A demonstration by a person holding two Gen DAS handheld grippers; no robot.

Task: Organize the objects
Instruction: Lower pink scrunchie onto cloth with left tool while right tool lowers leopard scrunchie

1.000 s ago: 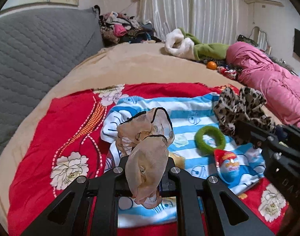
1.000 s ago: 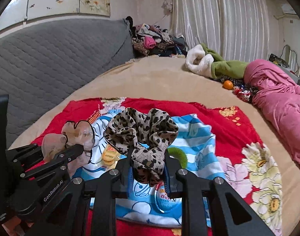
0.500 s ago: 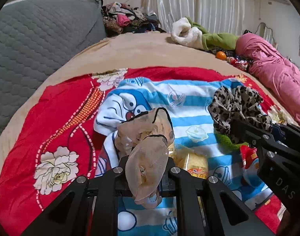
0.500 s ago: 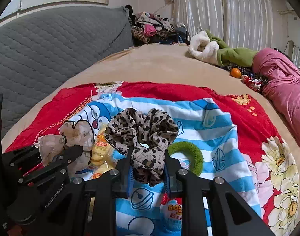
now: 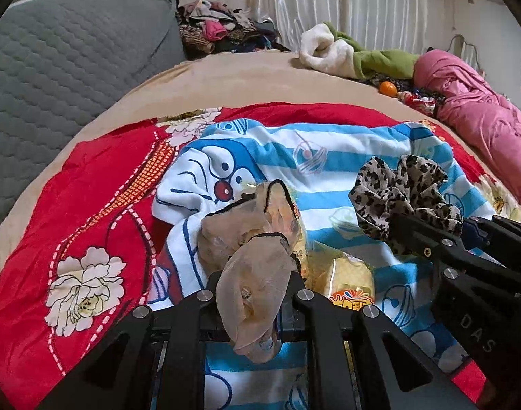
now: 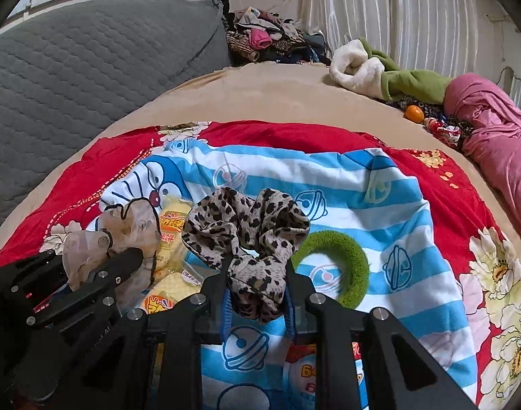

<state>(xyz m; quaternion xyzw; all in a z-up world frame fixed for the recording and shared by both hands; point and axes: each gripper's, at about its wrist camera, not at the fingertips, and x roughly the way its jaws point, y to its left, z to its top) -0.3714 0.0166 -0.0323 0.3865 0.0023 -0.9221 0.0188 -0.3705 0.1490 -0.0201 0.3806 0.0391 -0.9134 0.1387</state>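
Observation:
My left gripper [image 5: 253,285] is shut on a beige sheer scrunchie [image 5: 250,256] and holds it above the blue striped cartoon cloth [image 5: 328,157]. My right gripper [image 6: 257,287] is shut on a leopard-print scrunchie [image 6: 247,229]; it also shows at the right of the left wrist view [image 5: 404,198]. The left gripper with the beige scrunchie [image 6: 124,232] shows at the left of the right wrist view. On the cloth lie a green hair ring [image 6: 342,266], yellow snack packets [image 6: 170,239] and a red-topped snack pack [image 6: 305,369], partly hidden by the gripper.
The cloth lies on a red flowered blanket [image 5: 89,212] on a tan bed [image 5: 243,78]. A grey quilted headboard [image 5: 66,58] stands at left. A pink quilt [image 5: 479,116], a green and white garment [image 5: 356,54], an orange [image 5: 386,88] and a clothes pile [image 5: 219,34] lie at the far side.
Both grippers have moved forward and lower over the blue cloth, still holding their scrunchies. The yellow snack packets have come into view beneath them.

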